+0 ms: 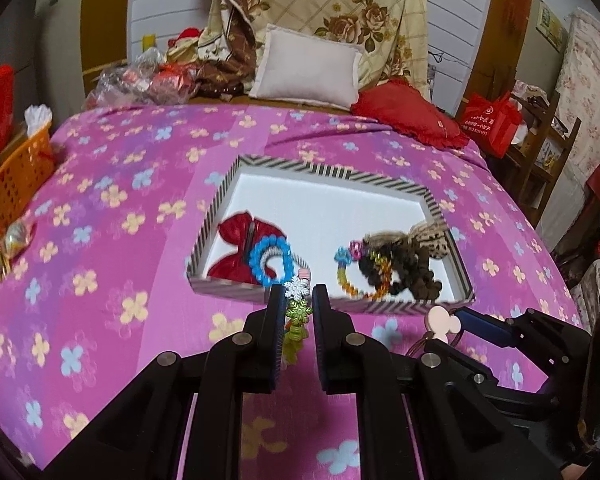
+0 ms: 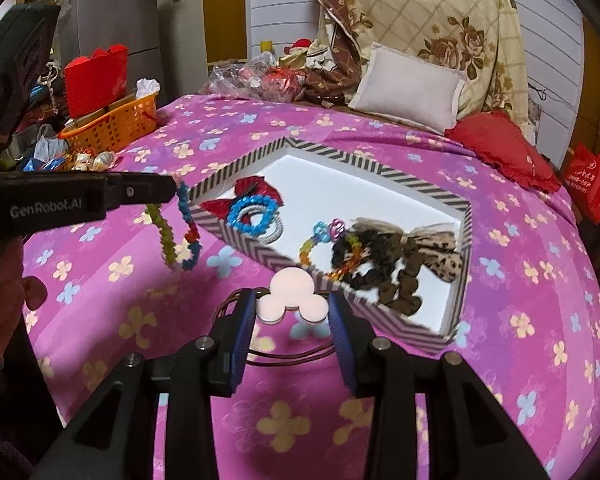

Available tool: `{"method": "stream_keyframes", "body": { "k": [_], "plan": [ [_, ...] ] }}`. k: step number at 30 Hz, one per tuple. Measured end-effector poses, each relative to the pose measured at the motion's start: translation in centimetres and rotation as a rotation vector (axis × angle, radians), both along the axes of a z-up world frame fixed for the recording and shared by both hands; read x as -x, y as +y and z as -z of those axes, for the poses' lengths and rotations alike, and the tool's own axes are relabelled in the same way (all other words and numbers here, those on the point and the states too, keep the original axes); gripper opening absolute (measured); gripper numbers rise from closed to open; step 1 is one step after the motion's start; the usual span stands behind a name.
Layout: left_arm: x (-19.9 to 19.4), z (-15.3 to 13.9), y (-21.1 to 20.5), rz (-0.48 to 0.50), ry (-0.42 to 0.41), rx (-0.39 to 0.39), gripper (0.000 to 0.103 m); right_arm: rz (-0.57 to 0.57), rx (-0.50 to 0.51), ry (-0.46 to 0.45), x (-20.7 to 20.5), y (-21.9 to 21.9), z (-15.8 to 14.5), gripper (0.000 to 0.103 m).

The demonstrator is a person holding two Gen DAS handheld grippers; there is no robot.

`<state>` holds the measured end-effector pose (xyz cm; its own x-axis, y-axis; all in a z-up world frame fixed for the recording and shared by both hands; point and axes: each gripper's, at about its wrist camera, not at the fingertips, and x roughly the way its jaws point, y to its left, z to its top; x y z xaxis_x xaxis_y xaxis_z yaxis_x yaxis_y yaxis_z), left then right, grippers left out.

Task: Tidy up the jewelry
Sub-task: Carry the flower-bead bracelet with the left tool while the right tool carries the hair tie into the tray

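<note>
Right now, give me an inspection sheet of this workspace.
Surface: pink flowered bedspread.
Job's things: striped tray holds red bow, blue bead ring, colourful bracelet, dark scrunchie and leopard bow.
Clutter: orange basket, red cushion, white pillow.
Grippers: left tool shut on beaded snowflake strand; right tool shut on pink mouse-head charm with brown cord.
Cables: nothing seen.
Surroundings: red bag, grey fridge.
</note>
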<state>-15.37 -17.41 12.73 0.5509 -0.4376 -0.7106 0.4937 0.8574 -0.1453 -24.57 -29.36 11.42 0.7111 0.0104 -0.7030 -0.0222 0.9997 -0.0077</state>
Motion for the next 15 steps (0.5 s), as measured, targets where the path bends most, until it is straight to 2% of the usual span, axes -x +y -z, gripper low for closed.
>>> {"method": "stream_keyframes", "body": {
  "k": [8,15],
  "plan": [
    [-2.1,-1.9,-1.4,0.003,-0.028,0.002,0.000,0.032,-0.006,-0.012,-1.3,-1.9,-0.9,0.038],
    [-3.8,-2.1,-3.1,0.009,-0.030,-0.010,0.000,0.049,-0.018,-0.016,-2.9,-3.1,-1.3,0.038]
  ]
}}
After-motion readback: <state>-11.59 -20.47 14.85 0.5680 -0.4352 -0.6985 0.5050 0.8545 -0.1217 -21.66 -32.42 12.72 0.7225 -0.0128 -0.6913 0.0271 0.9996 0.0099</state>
